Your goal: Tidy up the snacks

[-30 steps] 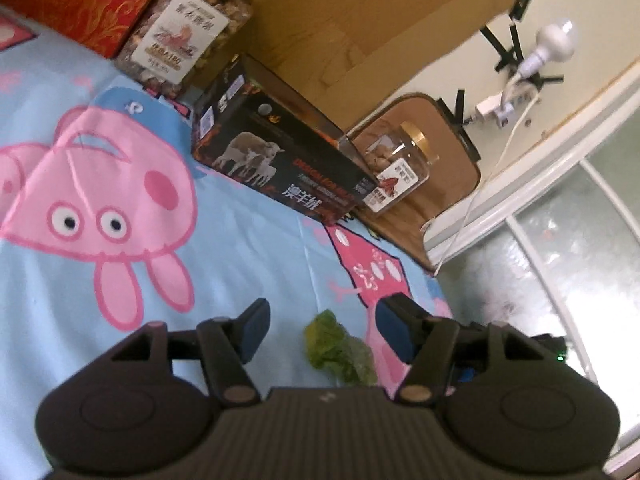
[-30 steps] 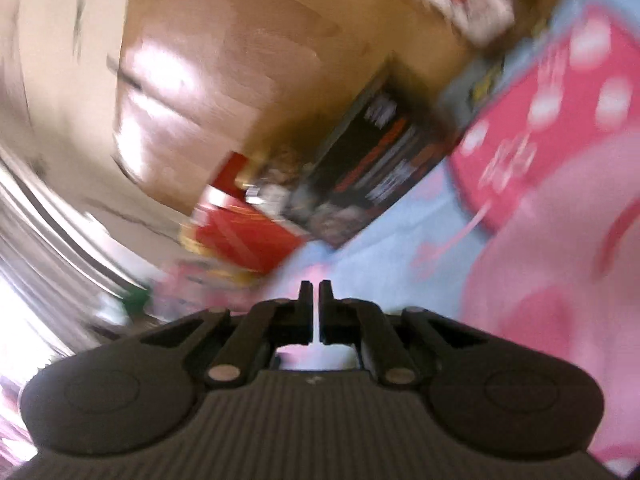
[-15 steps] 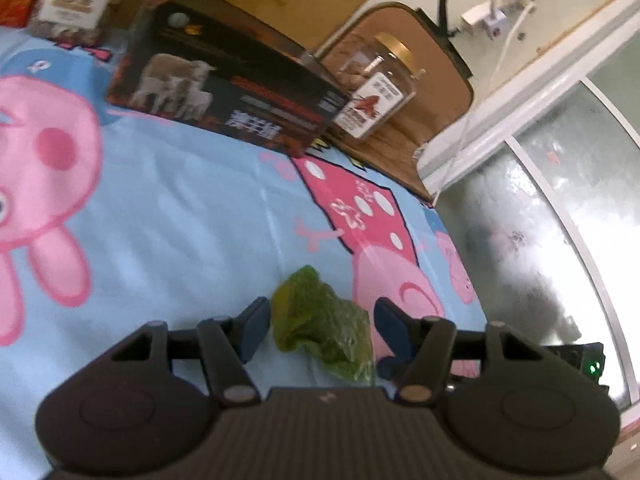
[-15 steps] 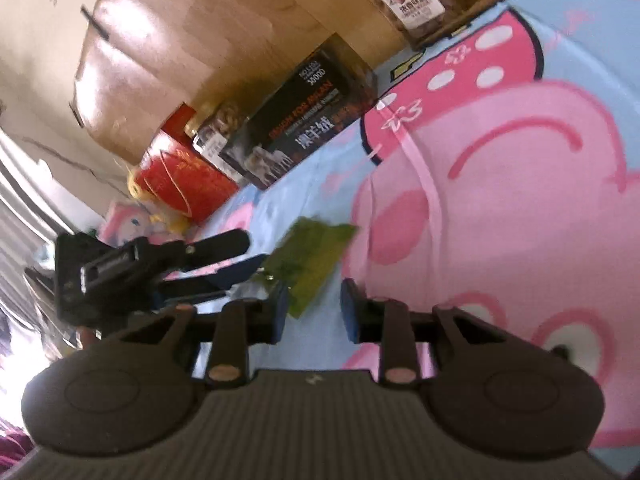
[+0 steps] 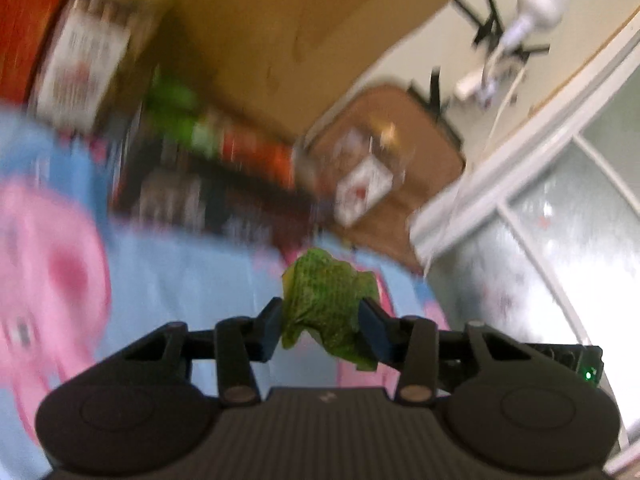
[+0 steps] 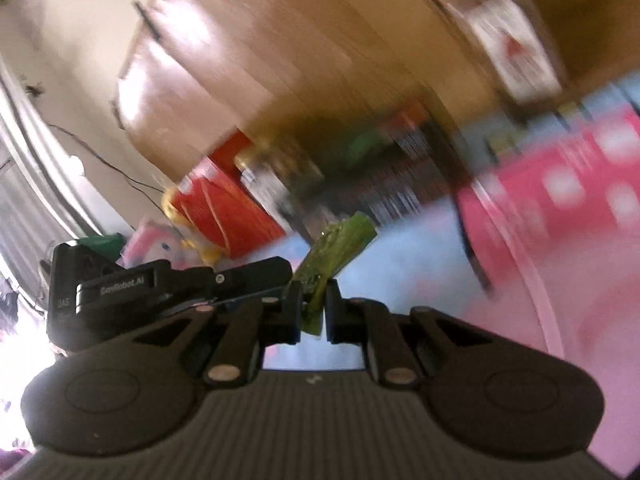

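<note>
A crumpled green snack packet [image 5: 324, 304] is held off the blue cartoon-pig bedsheet [image 5: 192, 280]. My left gripper [image 5: 320, 326] is shut on it from both sides. My right gripper [image 6: 313, 308] is shut on the same packet [image 6: 336, 248], which sticks up between its pads. The left gripper's body [image 6: 160, 288] shows just left of the right one. Both views are motion-blurred.
A dark snack box [image 5: 208, 184] lies at the back of the sheet, with nut jars on its left [image 5: 84, 60] and right [image 5: 368, 176]. A red gift bag [image 6: 224, 208] stands by the wooden headboard [image 6: 280, 52]. A frosted window [image 5: 560, 248] is to the right.
Both grippers have shut on the green packet, which lay on the sheet before. It is lifted now and both views are swinging.
</note>
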`<act>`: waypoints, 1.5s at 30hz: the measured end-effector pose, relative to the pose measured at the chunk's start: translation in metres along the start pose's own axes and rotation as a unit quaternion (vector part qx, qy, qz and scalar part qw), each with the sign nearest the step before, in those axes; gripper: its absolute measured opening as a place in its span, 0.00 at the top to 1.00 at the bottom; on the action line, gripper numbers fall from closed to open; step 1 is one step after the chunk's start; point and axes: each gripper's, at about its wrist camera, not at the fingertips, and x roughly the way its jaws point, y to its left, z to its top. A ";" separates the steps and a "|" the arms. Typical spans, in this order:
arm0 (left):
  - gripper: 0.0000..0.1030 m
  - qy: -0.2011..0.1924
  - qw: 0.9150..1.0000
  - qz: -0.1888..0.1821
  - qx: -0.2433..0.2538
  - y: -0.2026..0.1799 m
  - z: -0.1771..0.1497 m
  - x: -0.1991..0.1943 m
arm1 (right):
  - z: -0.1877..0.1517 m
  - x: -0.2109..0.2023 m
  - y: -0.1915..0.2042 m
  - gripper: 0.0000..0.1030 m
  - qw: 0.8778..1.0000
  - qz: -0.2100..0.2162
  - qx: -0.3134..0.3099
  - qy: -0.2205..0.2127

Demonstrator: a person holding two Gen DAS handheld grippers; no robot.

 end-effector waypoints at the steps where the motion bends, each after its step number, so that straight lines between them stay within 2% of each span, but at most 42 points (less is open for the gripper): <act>1: 0.60 -0.017 1.000 0.005 0.010 -0.004 0.014 -0.002 | 0.013 0.008 0.002 0.87 1.000 0.008 -0.009 -0.009; 4: 0.60 -0.064 0.997 0.033 0.035 -0.003 0.055 0.000 | 0.051 0.039 0.008 0.87 0.999 0.031 -0.030 -0.028; 6: 0.60 -0.074 0.995 0.058 0.030 0.006 0.076 0.010 | 0.069 0.066 0.009 0.86 0.998 0.026 -0.053 -0.031; 8: 0.60 -0.072 0.993 0.086 0.023 0.017 0.092 0.026 | 0.080 0.094 0.006 0.81 0.997 0.004 -0.069 -0.024; 10: 0.59 -0.069 0.991 0.113 0.035 0.023 0.099 0.041 | 0.082 0.114 0.001 0.74 0.996 -0.022 -0.081 -0.021; 11: 0.59 -0.069 0.989 0.126 0.041 0.025 0.100 0.046 | 0.082 0.120 0.000 0.64 0.995 -0.038 -0.089 -0.024; 12: 0.60 -0.068 0.987 0.140 0.045 0.026 0.101 0.049 | 0.082 0.124 -0.001 0.59 0.993 -0.059 -0.101 -0.030; 14: 0.60 -0.068 0.985 0.149 0.054 0.023 0.096 0.049 | 0.079 0.119 -0.003 0.56 0.989 -0.083 -0.111 -0.047; 16: 0.60 -0.074 0.985 0.146 0.062 0.019 0.091 0.043 | 0.076 0.102 -0.004 0.56 0.990 -0.078 -0.103 -0.059; 19: 0.60 -0.086 0.982 0.148 0.077 0.008 0.075 0.018 | 0.068 0.071 0.003 0.57 0.989 -0.077 -0.092 -0.084; 21: 0.56 -0.093 0.979 0.155 0.093 -0.007 0.061 0.002 | 0.057 0.048 0.010 0.57 0.990 -0.066 -0.076 -0.095; 24: 0.45 -0.102 0.968 0.188 0.133 -0.033 0.030 -0.021 | 0.027 0.010 0.024 0.57 0.991 -0.052 -0.054 -0.109; 27: 0.37 -0.112 0.955 0.216 0.171 -0.056 -0.003 -0.040 | -0.006 -0.016 0.037 0.54 0.988 -0.082 -0.050 -0.117; 28: 0.35 -0.112 0.952 0.223 0.176 -0.062 -0.015 -0.046 | -0.015 -0.021 0.039 0.53 0.988 -0.094 -0.044 -0.118; 30: 0.25 -0.113 0.948 0.234 0.183 -0.070 -0.035 -0.056 | -0.030 -0.032 0.040 0.53 0.986 -0.118 -0.032 -0.110; 32: 0.21 -0.108 0.945 0.241 0.194 -0.077 -0.053 -0.064 | -0.042 -0.038 0.043 0.53 0.986 -0.134 -0.025 -0.098; 33: 0.15 -0.106 0.943 0.245 0.200 -0.079 -0.060 -0.067 | -0.048 -0.042 0.045 0.52 0.985 -0.140 -0.026 -0.096; 34: 0.10 -0.106 0.939 0.254 0.205 -0.083 -0.069 -0.070 | -0.053 -0.046 0.048 0.48 0.984 -0.146 -0.026 -0.099; 35: 0.01 -0.108 0.937 0.261 0.207 -0.086 -0.075 -0.073 | -0.058 -0.052 0.050 0.40 0.983 -0.149 -0.026 -0.101; 37: 0.00 -0.109 0.934 0.268 0.210 -0.090 -0.088 -0.079 | -0.066 -0.058 0.054 0.29 0.983 -0.149 -0.023 -0.104; 39: 0.00 -0.103 0.930 0.282 0.214 -0.094 -0.098 -0.082 | -0.072 -0.060 0.060 0.24 0.984 -0.144 -0.025 -0.104; 41: 0.00 -0.097 0.924 0.299 0.217 -0.098 -0.107 -0.083 | -0.078 -0.064 0.066 0.12 0.983 -0.144 -0.028 -0.106; 45: 0.00 -0.083 0.916 0.325 0.221 -0.103 -0.120 -0.083 | -0.090 -0.073 0.078 0.08 0.982 -0.143 -0.040 -0.114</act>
